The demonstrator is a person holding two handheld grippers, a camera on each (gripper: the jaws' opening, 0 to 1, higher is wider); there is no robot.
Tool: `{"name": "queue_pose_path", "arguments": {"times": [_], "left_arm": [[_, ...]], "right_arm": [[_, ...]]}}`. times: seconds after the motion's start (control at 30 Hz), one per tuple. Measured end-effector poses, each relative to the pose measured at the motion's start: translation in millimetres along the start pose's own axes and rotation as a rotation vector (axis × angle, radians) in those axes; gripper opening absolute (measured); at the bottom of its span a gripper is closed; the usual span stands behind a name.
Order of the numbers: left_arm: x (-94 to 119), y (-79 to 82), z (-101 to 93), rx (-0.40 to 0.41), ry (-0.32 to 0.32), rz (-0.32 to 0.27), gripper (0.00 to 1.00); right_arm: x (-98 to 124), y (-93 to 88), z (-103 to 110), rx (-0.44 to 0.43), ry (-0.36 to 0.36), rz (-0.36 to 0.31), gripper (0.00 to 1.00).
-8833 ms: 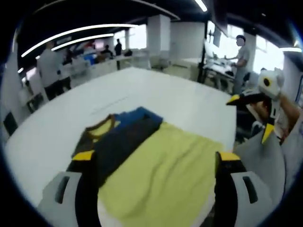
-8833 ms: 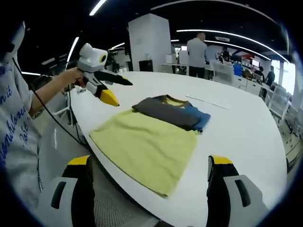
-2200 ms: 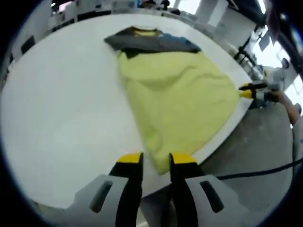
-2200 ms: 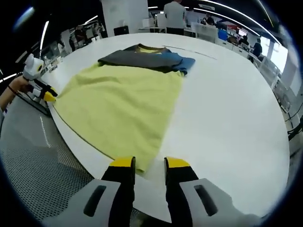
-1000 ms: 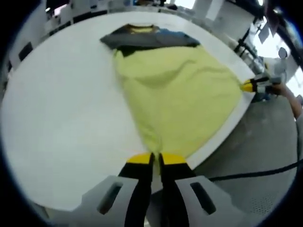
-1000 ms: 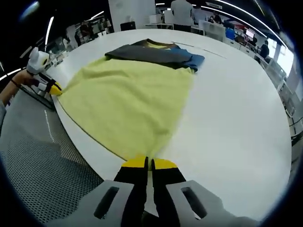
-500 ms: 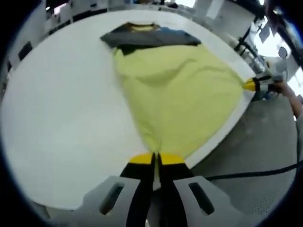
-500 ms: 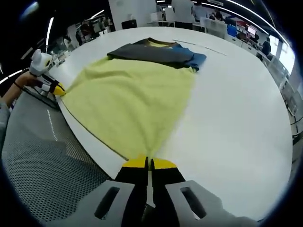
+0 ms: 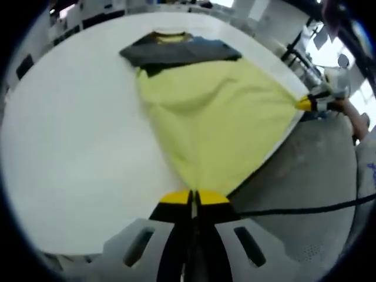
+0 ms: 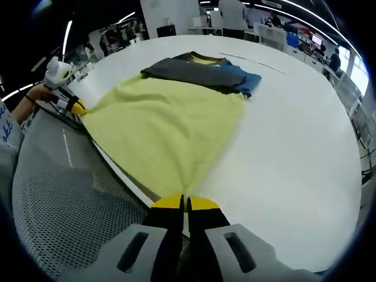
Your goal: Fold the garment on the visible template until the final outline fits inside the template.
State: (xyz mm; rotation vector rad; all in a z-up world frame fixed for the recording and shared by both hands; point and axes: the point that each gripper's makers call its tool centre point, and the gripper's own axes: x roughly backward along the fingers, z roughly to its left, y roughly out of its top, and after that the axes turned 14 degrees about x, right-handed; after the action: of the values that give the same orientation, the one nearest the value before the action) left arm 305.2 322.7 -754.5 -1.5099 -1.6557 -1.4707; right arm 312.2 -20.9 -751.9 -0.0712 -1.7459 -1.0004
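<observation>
Garment [image 9: 214, 120] stretched between both clamped grippers (hem corners)

Both views close, looking along the shared garment [image 9: 214, 117] from opposite corners.

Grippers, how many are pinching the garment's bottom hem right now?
2. The left gripper is shut on one hem corner of the garment, and the right gripper is shut on the other corner, both pulling it past the table edge.
</observation>
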Motion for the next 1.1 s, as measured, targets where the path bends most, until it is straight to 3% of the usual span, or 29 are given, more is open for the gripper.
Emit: {"name": "queue_pose_path", "arguments": {"times": [0.23, 0.5, 0.83, 1.1], "left_arm": [[12.6, 2.2, -14.1, -0.031, -0.021, -0.018, 0.0], [25.9, 0.9, -25.7, -0.044, -0.038, -0.042, 0.0], [53.8, 20.9, -35.8, -0.006, -0.098, -0.19, 0.0], [67.9, 32.0, -40.6, -0.022, -0.11, -0.258, 0.0]], "right_arm": [[16.6, 9.3, 1.6, 0.026, -0.022, -0.023, 0.03], [29.0, 8.2, 3.0, 0.032, -0.03, -0.032, 0.03], [48.6, 19.9, -2.4, 0.043, -0.059, -0.093, 0.03], [65.7, 37.6, -3.8, 0.026, -0.08, -0.174, 0.03]]}}
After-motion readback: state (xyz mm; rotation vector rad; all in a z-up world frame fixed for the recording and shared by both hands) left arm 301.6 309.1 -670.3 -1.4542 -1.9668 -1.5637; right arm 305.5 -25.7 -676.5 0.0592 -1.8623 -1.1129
